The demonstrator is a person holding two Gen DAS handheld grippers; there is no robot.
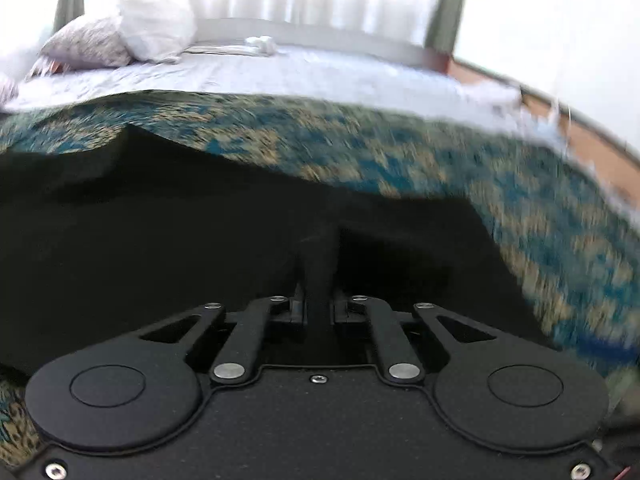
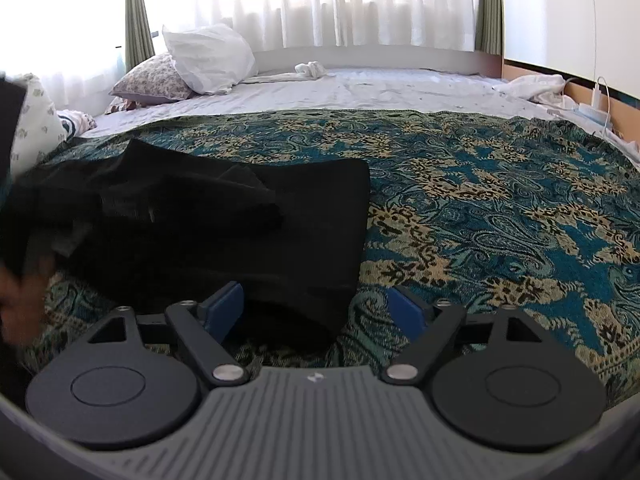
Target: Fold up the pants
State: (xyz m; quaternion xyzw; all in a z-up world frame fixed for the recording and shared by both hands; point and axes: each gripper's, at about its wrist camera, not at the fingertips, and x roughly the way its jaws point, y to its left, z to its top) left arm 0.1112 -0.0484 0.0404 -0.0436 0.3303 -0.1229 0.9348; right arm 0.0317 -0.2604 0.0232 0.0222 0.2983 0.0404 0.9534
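Black pants (image 2: 224,220) lie bunched on a teal and tan paisley bedspread (image 2: 480,200). My left gripper (image 1: 318,264) is shut on the black pants (image 1: 160,240), whose cloth fills the view around its fingers; this view is motion-blurred. My right gripper (image 2: 316,304) is open with its blue pads (image 2: 224,304) spread, low over the near right corner of the pants, which lies between the pads. My left hand and gripper show dark at the far left edge of the right wrist view (image 2: 24,248).
White and floral pillows (image 2: 192,68) lie at the back left on a pale sheet (image 2: 360,88). A small white cloth (image 2: 312,69) lies near the window curtains. White cloth and a charger cable (image 2: 600,96) sit at the back right by a wooden edge.
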